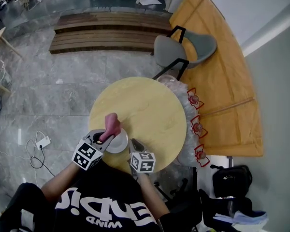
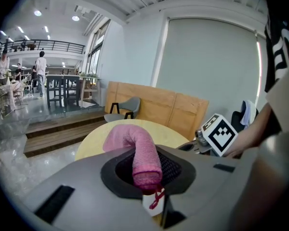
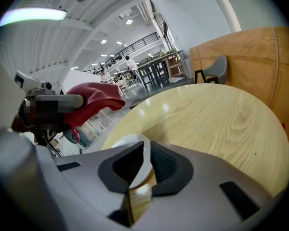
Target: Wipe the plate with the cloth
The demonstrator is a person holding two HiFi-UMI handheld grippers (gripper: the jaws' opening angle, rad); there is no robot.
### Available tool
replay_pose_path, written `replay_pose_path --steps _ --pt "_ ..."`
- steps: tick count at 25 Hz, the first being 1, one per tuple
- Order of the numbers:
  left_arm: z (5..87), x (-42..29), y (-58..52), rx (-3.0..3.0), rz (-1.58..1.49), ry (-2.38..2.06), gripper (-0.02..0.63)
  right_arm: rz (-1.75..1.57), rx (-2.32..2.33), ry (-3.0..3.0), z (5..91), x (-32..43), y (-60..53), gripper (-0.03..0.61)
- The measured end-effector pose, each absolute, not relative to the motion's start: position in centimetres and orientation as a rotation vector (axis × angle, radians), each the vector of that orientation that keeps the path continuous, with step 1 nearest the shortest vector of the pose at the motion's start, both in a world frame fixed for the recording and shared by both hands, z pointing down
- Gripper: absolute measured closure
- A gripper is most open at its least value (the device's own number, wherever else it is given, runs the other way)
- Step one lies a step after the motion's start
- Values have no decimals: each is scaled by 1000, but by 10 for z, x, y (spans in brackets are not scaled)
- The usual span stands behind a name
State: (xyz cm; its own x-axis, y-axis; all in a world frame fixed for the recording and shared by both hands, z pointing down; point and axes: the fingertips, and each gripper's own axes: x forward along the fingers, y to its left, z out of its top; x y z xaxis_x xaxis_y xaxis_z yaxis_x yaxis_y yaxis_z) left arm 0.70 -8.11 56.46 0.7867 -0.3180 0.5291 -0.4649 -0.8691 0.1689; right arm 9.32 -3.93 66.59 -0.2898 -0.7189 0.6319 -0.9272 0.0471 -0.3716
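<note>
The plate [image 1: 117, 143] sits on the near edge of the round table [image 1: 150, 105], between the two claws. The right claw [image 1: 134, 147] is closed on the plate's right rim. In the right gripper view the thin white edge runs straight between its jaws, so the plate is pinned and braced.

The left claw [image 1: 104, 137] is at the plate's left side, clamped tight on the pink cloth [image 1: 111, 124]. The cloth is bunched into a thick roll that sticks out past the jaw tips and curls over at its free end. From above, that free end is over or just beyond the plate's far left rim. Whether it touches the plate cannot be told.

This looks like the start of the wiping: the plate is steadied and the cloth has been brought to it, but it is not clearly pressed down. The next move probably calls for tipping the left claw so the cloth's free end lies on the plate's face, then sweeping it towards the right claw, which keeps its grip. A grey chair [image 1: 183, 47] stands beyond the table, well away from both claws.
</note>
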Motion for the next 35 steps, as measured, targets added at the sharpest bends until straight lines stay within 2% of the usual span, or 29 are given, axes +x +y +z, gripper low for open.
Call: replay_pose_path --steps 2,4,5,24,35 --pt "572 6 -84 2679 737 -600 565 1135 1631 -2034 680 89 -39 540" --pt "576 7 -86 2674 743 -594 565 1195 1597 -2015 691 85 -37 461" --pt "578 8 -87 2673 746 -588 565 1212 1585 -2003 696 83 -37 454" --pt "612 9 -94 2625 832 -504 565 1244 1466 -1895 734 72 -36 456" --pt "650 41 -69 2621 981 -270 565 1271 1482 -1864 734 73 -39 488"
